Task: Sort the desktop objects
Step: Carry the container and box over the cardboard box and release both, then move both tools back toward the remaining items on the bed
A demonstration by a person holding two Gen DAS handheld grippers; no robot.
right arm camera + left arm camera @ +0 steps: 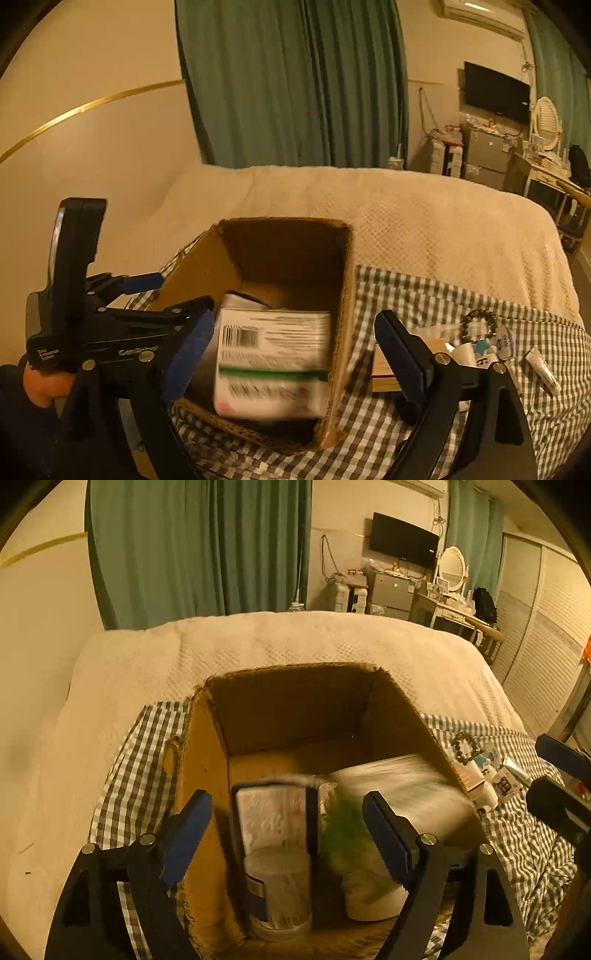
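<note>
**Both grippers empty over the box**

Bedroom, checked cloth on bed. Left gripper (288, 834) spread, empty, above cardboard box (207, 775), probably after a drop-off. Right gripper (295, 343) also released. Unsorted small items (484, 343) lay beside the box.

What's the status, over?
Left gripper open over cardboard box, empty. Right gripper open, empty. Bead bracelet, small tube unsorted on checkered cloth.

The left gripper (286, 834) hangs with its blue-padded jaws spread wide, holding nothing. The right gripper (295, 354) is likewise wide open and empty, just beside it.
</note>
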